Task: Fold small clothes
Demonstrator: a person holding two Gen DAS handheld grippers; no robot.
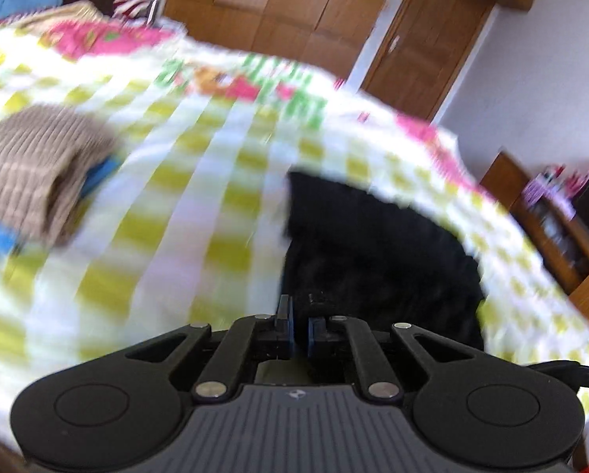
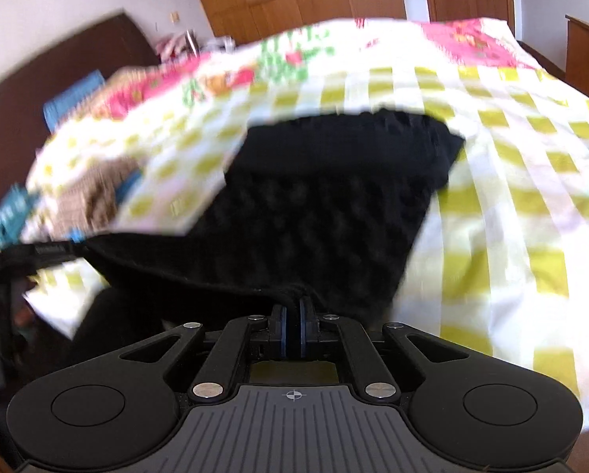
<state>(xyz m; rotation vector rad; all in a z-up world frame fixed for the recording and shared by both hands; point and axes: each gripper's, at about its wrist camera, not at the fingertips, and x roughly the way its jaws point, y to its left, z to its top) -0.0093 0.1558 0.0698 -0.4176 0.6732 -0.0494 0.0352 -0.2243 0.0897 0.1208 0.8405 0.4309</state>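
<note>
A black textured garment (image 2: 326,213) is spread over the checked bedsheet (image 2: 511,197), its near edge lifted. My right gripper (image 2: 293,309) is shut on that near edge. In the left wrist view the same black garment (image 1: 373,248) lies ahead and to the right. My left gripper (image 1: 299,315) is shut on its near edge, with black cloth bunched between the fingertips. Both views are blurred by motion.
A folded brown ribbed garment (image 1: 34,173) lies on the bed at the left over something blue; it also shows in the right wrist view (image 2: 89,193). Wooden wardrobe doors (image 1: 294,4) stand beyond the bed. A wooden shelf unit (image 1: 562,216) stands at the right.
</note>
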